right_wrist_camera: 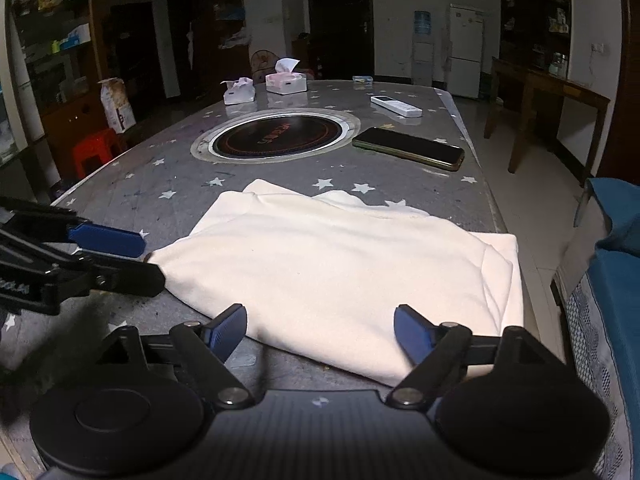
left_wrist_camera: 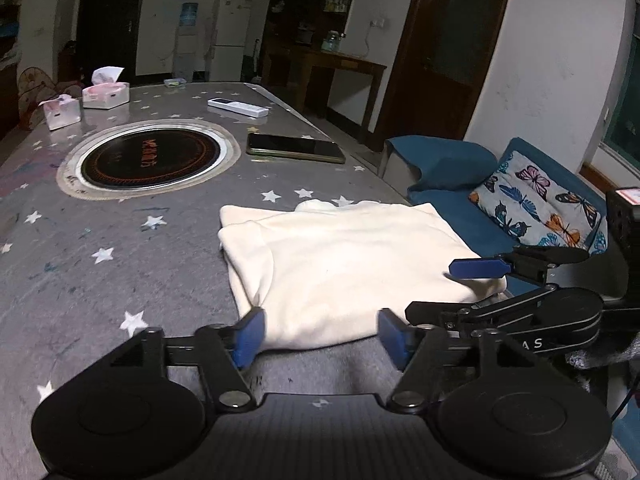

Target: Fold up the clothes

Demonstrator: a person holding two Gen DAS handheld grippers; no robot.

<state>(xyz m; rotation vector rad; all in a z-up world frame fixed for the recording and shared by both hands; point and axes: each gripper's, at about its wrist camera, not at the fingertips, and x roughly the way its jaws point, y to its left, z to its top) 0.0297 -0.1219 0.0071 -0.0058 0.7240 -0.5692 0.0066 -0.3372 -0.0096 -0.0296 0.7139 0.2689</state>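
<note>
folded garment [left_wrist_camera: 340, 264] | near edge between left gripper [left_wrist_camera: 320, 334] fingers | untouched

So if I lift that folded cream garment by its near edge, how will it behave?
The cream garment would probably droop and unfold, since its layers lie soft and rumpled at the right corner. It looks light, lying flat on the starred tablecloth. Pushed, it may bunch rather than slide as one piece.

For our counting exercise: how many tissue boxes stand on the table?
2. Both stand at the far end of the table: the smaller tissue box on the left, the larger tissue box just right of it. None seem hidden.
</note>
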